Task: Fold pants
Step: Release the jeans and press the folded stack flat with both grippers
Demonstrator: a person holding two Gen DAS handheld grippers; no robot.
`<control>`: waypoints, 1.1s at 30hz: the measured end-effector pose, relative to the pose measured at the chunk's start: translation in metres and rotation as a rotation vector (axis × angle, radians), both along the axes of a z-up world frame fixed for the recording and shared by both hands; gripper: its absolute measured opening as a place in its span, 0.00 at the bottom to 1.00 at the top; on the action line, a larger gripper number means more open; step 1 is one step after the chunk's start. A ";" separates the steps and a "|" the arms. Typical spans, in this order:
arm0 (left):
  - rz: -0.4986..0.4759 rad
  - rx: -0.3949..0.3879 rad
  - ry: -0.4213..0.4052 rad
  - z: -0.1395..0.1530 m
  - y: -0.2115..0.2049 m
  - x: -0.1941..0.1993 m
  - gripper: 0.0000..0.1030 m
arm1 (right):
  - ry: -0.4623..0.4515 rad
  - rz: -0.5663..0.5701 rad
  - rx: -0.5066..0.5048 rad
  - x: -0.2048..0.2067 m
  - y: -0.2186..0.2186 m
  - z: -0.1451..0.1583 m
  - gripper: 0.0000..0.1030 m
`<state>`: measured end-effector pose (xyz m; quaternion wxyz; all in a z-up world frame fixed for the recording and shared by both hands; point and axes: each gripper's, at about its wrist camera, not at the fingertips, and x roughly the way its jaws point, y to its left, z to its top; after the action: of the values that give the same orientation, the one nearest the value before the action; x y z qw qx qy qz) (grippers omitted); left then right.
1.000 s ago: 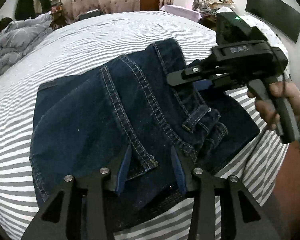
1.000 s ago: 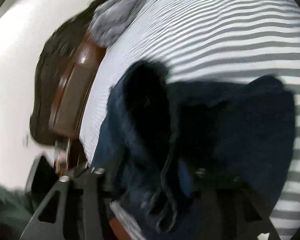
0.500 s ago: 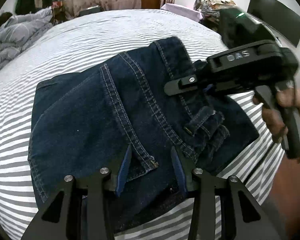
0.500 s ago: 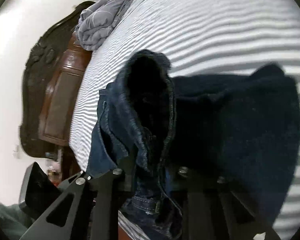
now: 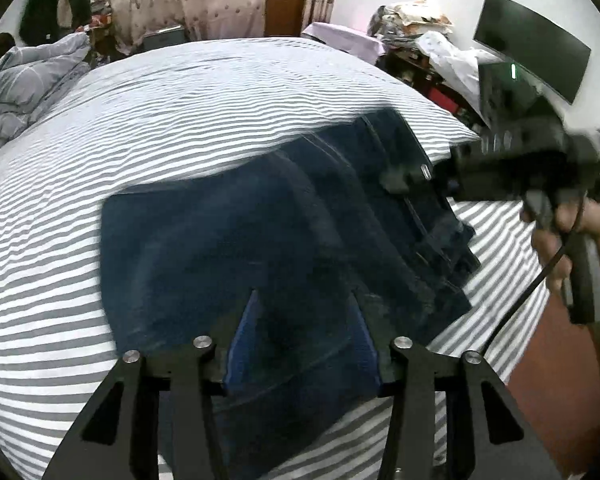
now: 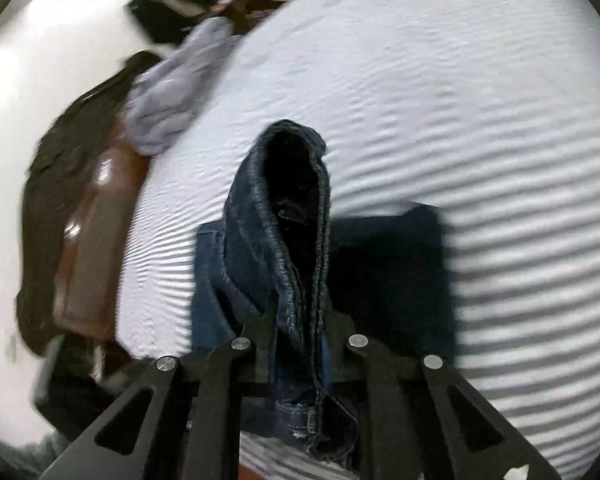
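Note:
Dark blue jeans [image 5: 220, 248] lie folded on the striped bed [image 5: 180, 100]. My left gripper [image 5: 302, 312] hangs low over their near edge. Its jaws are opening, the blue pads [image 5: 242, 320] stand apart, and denim lies between them without being pinched. My right gripper [image 6: 300, 320] has its jaws closing tight on the bunched waistband [image 6: 260, 208], which stands up as a raised loop above the flat part of the jeans [image 6: 388, 272]. In the left wrist view that right gripper [image 5: 404, 176] sits at the jeans' far right corner, held by a person's hand [image 5: 592, 236].
A crumpled grey duvet [image 5: 24, 80] lies at the bed's far left, by the brown headboard [image 6: 88, 240]. A dark screen [image 5: 532, 60] hangs on the right wall above piled clutter [image 5: 412, 40]. The bed's edge and the floor are close at the right.
The right gripper has pinched the waistband and lifted it up and away. The left gripper has risen and its fingers have spread wider. The jeans' right corner is pulled up off the bed.

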<state>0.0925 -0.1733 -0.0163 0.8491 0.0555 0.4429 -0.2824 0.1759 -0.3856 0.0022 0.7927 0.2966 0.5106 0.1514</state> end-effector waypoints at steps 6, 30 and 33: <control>0.095 0.061 0.083 -0.020 0.021 0.020 0.49 | 0.143 -0.067 0.072 0.002 -0.026 -0.049 0.15; 0.274 0.311 0.036 -0.057 0.015 0.017 0.67 | -0.003 0.054 -0.470 -0.070 0.040 -0.004 0.41; 0.321 0.307 0.052 -0.060 0.015 0.016 0.68 | -0.005 0.091 -0.578 -0.068 0.051 -0.020 0.45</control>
<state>0.1089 -0.1578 -0.0759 0.8532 0.1055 0.5054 -0.0742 0.1082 -0.3349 -0.0176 0.8380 0.0352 0.5434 0.0357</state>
